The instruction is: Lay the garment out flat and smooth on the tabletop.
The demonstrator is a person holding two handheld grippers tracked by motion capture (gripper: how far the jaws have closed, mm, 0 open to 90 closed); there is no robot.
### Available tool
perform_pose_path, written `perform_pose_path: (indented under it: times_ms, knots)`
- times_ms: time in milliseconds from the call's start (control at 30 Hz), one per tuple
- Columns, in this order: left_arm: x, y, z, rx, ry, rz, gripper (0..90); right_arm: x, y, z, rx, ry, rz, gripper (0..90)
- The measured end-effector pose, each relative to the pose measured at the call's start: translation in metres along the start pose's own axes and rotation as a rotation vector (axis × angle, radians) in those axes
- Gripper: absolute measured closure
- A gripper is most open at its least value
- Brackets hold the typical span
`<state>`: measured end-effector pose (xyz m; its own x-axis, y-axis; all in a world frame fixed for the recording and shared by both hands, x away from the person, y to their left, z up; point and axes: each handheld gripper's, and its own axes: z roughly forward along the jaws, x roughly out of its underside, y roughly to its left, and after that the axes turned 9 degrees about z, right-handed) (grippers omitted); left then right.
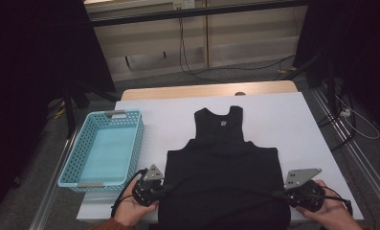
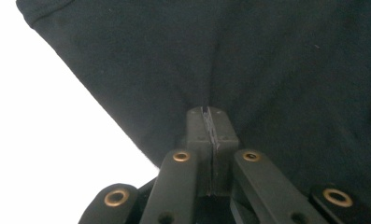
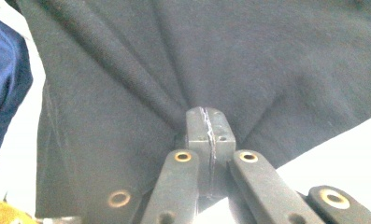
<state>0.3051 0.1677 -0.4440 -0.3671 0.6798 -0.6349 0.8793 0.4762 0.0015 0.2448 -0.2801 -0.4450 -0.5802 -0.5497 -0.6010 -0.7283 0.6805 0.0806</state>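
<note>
A black tank top (image 1: 221, 163) lies flat on the white table (image 1: 283, 115), with its neck toward the far side. My left gripper (image 1: 167, 188) is at the garment's left side near the hem. In the left gripper view the jaws (image 2: 207, 114) are pressed together with the black fabric (image 2: 267, 60) pinched between them. My right gripper (image 1: 278, 194) is at the garment's right side near the hem. In the right gripper view it (image 3: 206, 114) is shut on a gathered fold of the fabric (image 3: 267, 56), and creases radiate from the tips.
A light blue perforated basket (image 1: 136, 143) stands at the table's left edge, close to my left hand. A wooden strip (image 1: 206, 90) runs along the table's far edge. Cables and dark stands lie on the floor beyond. Blue cloth (image 3: 5, 70) shows at the left of the right gripper view.
</note>
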Motion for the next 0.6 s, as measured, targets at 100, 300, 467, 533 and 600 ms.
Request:
perform_pose_path:
  times_ms: [100, 300, 467, 533, 600]
  knots:
    - [0.003, -0.006, -0.004, 0.029, 0.006, 0.014, 89.7, 0.005, 0.003, -0.004, -0.010, 0.007, -0.016, 90.0]
    - [0.006, -0.012, -0.011, 0.038, 0.000, 0.015, 89.2, -0.002, 0.018, -0.005, -0.064, 0.023, -0.083, 90.0]
    - [0.005, -0.007, -0.013, 0.005, -0.021, -0.010, 81.0, -0.005, 0.019, -0.005, -0.087, 0.005, -0.064, 79.6]
    - [0.004, -0.006, -0.013, -0.006, -0.040, -0.007, 75.8, -0.007, 0.017, -0.005, -0.069, -0.026, -0.040, 74.8]
    - [0.000, -0.006, -0.013, -0.009, -0.055, -0.004, 70.4, -0.012, 0.015, -0.004, -0.047, -0.063, -0.010, 72.2]
